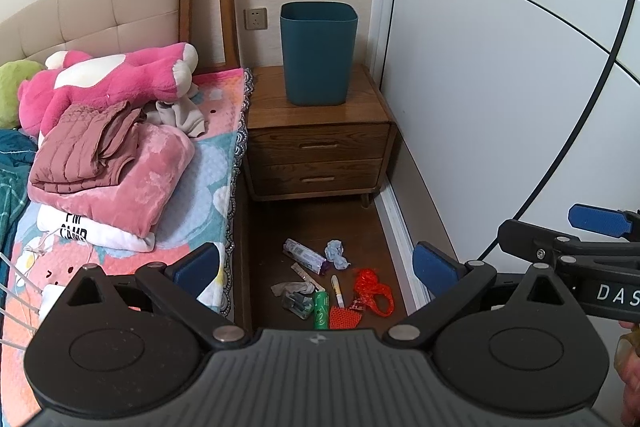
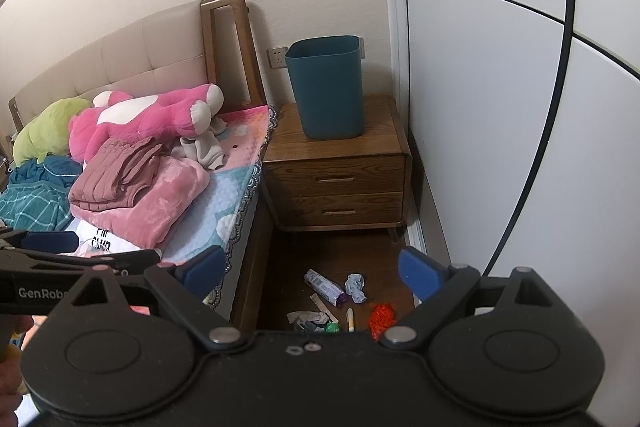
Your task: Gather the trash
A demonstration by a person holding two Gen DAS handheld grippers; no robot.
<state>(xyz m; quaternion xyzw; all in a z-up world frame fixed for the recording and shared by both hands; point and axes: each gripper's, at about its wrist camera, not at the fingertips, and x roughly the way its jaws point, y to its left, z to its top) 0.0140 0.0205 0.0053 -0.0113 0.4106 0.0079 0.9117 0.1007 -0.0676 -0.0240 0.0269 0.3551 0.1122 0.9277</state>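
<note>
A teal waste bin (image 1: 318, 53) (image 2: 327, 87) stands upright on a wooden nightstand (image 1: 320, 123) (image 2: 340, 163). Several pieces of trash lie on the dark floor in front of it: a purple wrapper (image 1: 304, 255) (image 2: 323, 287), a crumpled blue tissue (image 1: 336, 254) (image 2: 355, 287), red netting (image 1: 372, 289) (image 2: 382, 317), a green tube (image 1: 321, 309), a white pen-like stick (image 1: 337, 291) (image 2: 351, 319). My left gripper (image 1: 316, 269) hangs open above the trash, holding nothing. My right gripper (image 2: 312, 273) is open too, also high above the pile.
A bed (image 1: 192, 187) with folded pink clothes (image 1: 108, 167) and a pink plush toy (image 1: 108, 79) fills the left side. A white wardrobe door (image 1: 500, 107) closes off the right. The floor strip between the bed and the wardrobe is narrow.
</note>
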